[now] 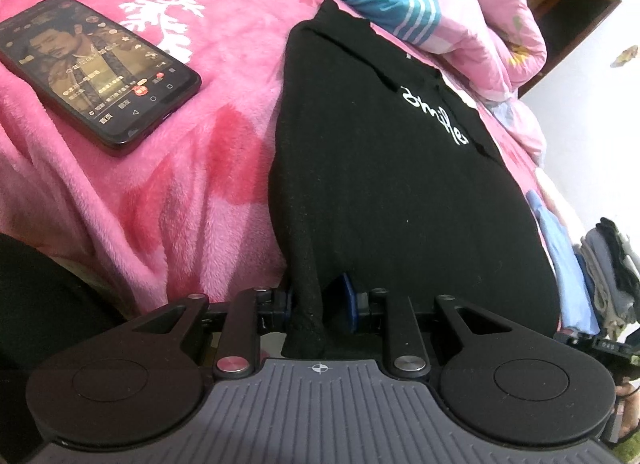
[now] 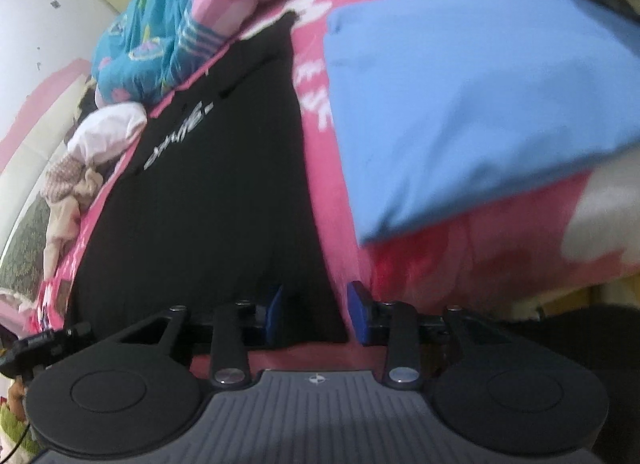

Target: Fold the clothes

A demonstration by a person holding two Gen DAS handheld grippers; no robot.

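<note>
Left hand-held gripper [image 1: 320,304] clamped on black sweater [image 1: 384,168] hem; right one [image 2: 314,314] half-open astride its corner.

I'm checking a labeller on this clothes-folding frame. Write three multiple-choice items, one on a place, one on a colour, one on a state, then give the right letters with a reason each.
1. Where does the phone lie?
A. On the pink blanket, left of the black garment
B. On top of the black garment
C. On the floor

2. What colour is the folded garment lying right of the black one in the right wrist view?
A. Yellow
B. Light blue
C. White

3. How does the left gripper stand?
A. Wide open with nothing between its fingers
B. Resting on the phone
C. Closed on a bunched edge of the black garment

Answers:
1 A: the phone rests on pink fleece, apart from the black cloth.
2 B: the flat folded piece is plainly light blue.
3 C: a rope of black fabric runs between the blue pads, which press on it.
</note>
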